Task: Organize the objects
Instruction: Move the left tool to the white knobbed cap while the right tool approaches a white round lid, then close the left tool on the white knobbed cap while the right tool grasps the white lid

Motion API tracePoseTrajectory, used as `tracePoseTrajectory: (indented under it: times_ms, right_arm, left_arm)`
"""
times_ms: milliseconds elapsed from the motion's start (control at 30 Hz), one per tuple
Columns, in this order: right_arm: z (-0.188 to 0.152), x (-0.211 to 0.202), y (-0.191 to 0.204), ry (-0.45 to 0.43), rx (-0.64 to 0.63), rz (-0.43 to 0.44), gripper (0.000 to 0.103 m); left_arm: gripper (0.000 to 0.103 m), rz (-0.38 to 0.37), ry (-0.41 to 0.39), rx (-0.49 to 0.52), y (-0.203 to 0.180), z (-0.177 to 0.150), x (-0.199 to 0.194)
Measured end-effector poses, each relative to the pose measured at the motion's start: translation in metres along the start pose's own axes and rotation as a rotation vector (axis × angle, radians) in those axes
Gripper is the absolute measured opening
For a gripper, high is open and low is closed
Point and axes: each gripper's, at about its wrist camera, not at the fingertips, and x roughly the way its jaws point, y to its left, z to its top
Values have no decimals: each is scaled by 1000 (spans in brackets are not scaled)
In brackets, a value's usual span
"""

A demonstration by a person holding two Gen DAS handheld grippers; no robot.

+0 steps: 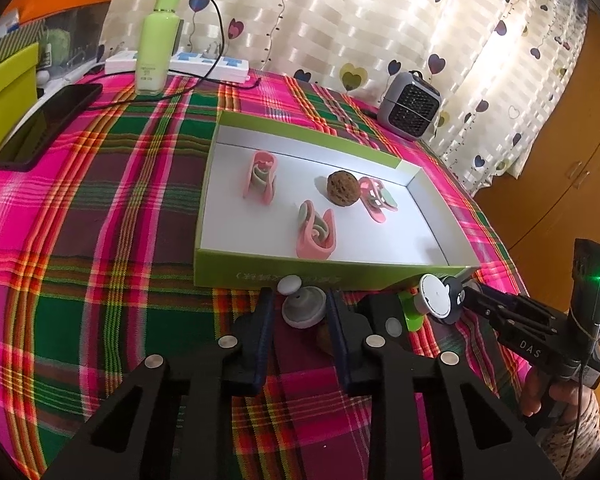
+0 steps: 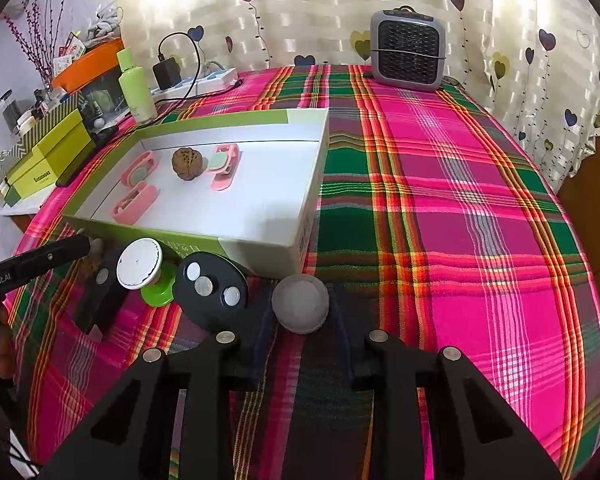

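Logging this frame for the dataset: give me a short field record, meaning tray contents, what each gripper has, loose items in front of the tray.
tray: green-walled box lid, white inside, on plaid tablecloth
in tray: three pink clips, one walnut
left gripper: shut on grey knob-shaped piece
right gripper: shut on grey round piece
loose in front of tray: white disc on green base, black disc with three round spots
background: green bottle, small heater, phone
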Motion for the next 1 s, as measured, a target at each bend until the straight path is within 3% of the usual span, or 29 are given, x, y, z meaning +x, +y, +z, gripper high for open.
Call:
tracePoseTrajectory:
  times_ms: [300,1000]
  right_arm:
    - [0,0,-1,0,1,2,29]
    - [-1,-2,1,-1,1,11,29]
  left_arm:
    - [28,-2,26,-66,2,1,7]
    - [23,82,2,31,-12,-2,4]
